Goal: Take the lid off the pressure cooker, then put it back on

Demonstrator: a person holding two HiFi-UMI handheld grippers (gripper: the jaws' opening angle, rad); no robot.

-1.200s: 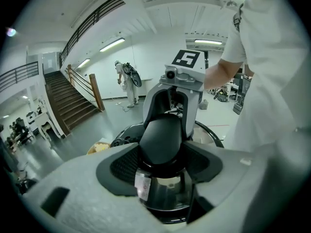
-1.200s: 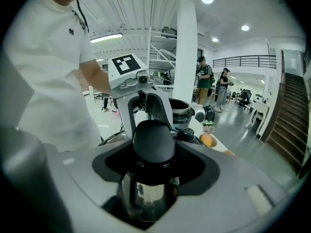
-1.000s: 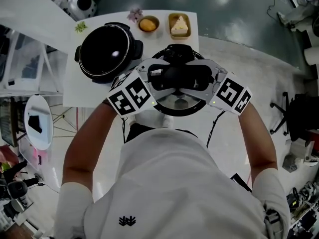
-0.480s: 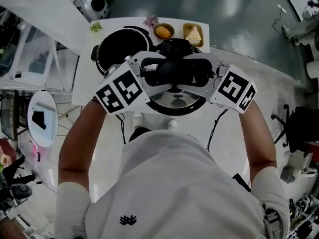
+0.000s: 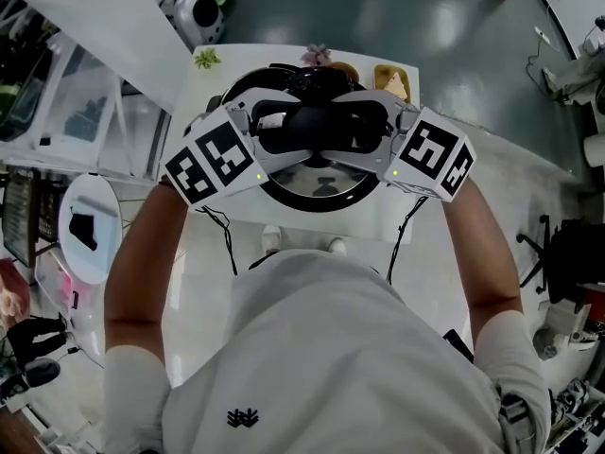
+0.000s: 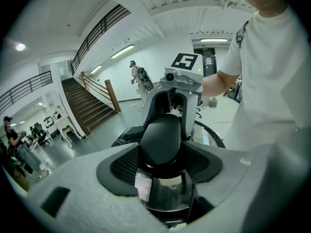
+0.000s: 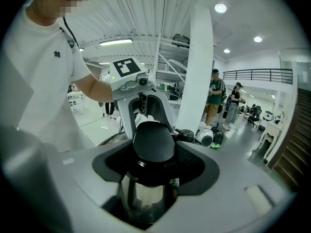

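I hold the pressure cooker lid (image 5: 321,193) in the air by its black handle (image 5: 317,129). My left gripper (image 5: 284,136) and right gripper (image 5: 365,136) are both shut on that handle from opposite sides. The black cooker base (image 5: 244,91) stands on the white table (image 5: 203,102), mostly hidden behind the lid and grippers. In the left gripper view the handle (image 6: 163,139) sits between the jaws of the left gripper (image 6: 163,165), with the right gripper (image 6: 177,89) facing it. The right gripper view shows the handle (image 7: 153,140) held in the right gripper (image 7: 153,165), opposite the left gripper (image 7: 133,86).
Two small dishes of food (image 5: 392,79) (image 5: 342,67), a small flower (image 5: 317,55) and a green sprig (image 5: 206,60) sit along the table's far edge. A white round machine (image 5: 197,9) stands on the floor beyond. A round white side table (image 5: 90,230) stands to my left.
Both grippers carried the lid to the left, toward the cooker base, and it now overlaps the base in the head view. The grip on the handle is unchanged.
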